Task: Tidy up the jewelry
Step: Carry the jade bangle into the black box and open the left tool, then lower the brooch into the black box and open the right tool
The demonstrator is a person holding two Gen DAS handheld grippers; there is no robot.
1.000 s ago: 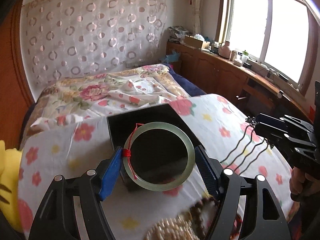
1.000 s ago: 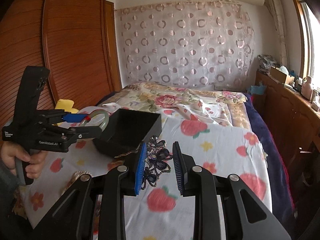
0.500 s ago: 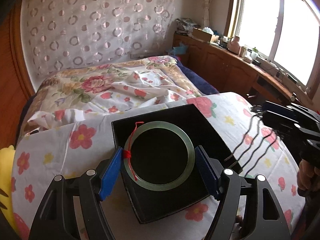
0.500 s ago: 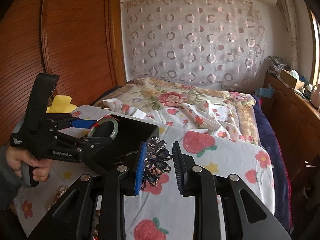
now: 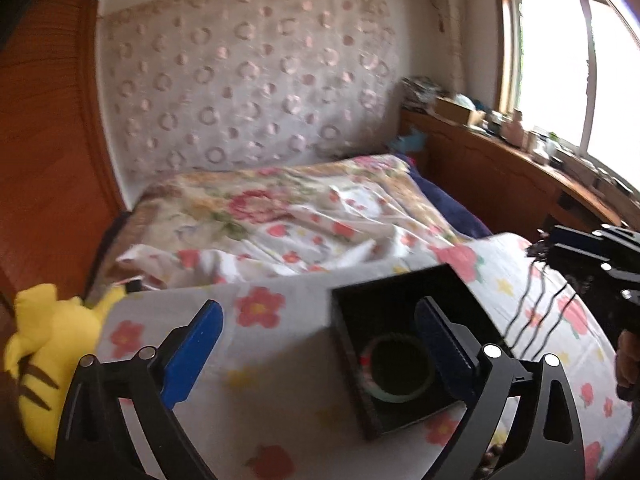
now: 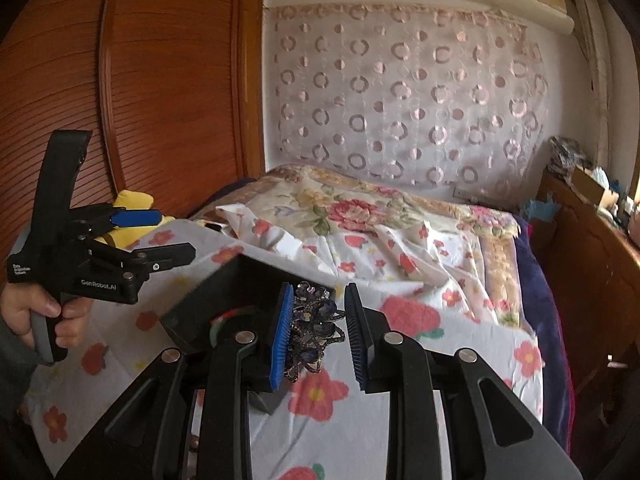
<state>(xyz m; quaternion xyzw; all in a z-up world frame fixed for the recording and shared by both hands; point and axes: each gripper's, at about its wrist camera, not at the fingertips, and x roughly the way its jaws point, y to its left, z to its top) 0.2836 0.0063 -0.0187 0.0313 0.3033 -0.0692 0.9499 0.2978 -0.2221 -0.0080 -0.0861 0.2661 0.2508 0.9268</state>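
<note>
Hovering beside black box [image 5: 404, 344], left tongs [image 5: 316, 344] spread empty; right tongs [image 6: 318, 334] parted around brooch [image 6: 314, 330].

whole left wrist view motion-blurred, bangle [image 5: 398, 368] smeared inside black box [image 5: 404, 292], right gripper [image 5: 600, 256] cut off at right edge, beads at bottom edge unreadable

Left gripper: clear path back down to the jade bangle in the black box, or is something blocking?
Probably yes. The left gripper is open and empty, the bangle lies flat in the open-topped black box, nothing covering it. The right gripper hovers near the box rim with the brooch.
</note>
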